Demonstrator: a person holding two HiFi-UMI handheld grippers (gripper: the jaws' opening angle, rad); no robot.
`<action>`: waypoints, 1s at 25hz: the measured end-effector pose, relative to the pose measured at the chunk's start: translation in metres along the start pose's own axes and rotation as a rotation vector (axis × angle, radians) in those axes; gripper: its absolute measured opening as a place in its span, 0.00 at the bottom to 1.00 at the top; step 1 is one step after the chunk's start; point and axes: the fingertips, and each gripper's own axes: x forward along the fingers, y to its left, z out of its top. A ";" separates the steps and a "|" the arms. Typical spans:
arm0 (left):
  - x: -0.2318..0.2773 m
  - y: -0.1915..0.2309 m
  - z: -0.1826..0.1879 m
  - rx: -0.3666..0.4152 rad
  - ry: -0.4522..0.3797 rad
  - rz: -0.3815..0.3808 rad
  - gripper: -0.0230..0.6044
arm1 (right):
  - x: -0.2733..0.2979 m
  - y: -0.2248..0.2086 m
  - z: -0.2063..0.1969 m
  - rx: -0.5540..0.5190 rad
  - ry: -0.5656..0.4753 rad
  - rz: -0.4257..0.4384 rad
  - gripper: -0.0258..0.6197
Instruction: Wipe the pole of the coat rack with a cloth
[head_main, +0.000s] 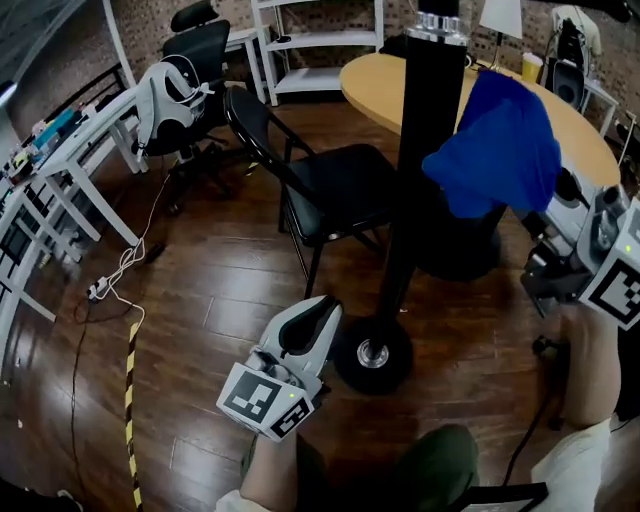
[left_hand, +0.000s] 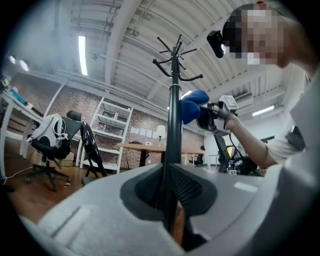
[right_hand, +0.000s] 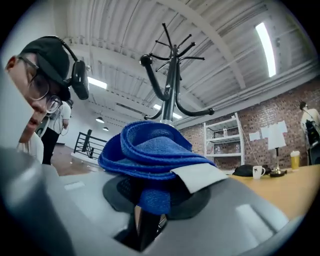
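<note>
Right gripper (head_main: 548, 222) pinching cloth (head_main: 500, 140), left gripper (head_main: 315, 322) closed, empty; press cloth flat around pole (head_main: 428, 110), slide steadily downward

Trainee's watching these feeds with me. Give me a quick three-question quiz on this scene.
1. True or false: the right tongs are shut on the blue woven cloth.
2. The cloth is: A) on the wooden floor; B) up beside the black metal coat-rack pole; C) on the black folding chair.
3. Which tongs hang low, near the rack's round black base?
Key: 1 true; 2 B; 3 the left tongs.
</note>
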 end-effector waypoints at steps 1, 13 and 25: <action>-0.001 0.001 0.002 -0.001 -0.012 0.002 0.10 | -0.001 -0.002 -0.009 0.005 0.016 -0.008 0.20; -0.024 0.027 -0.013 -0.029 -0.092 0.091 0.10 | -0.063 0.103 -0.584 0.267 0.490 -0.147 0.20; -0.023 0.039 -0.042 -0.040 -0.081 0.106 0.10 | -0.047 0.121 -0.630 0.339 0.508 -0.217 0.20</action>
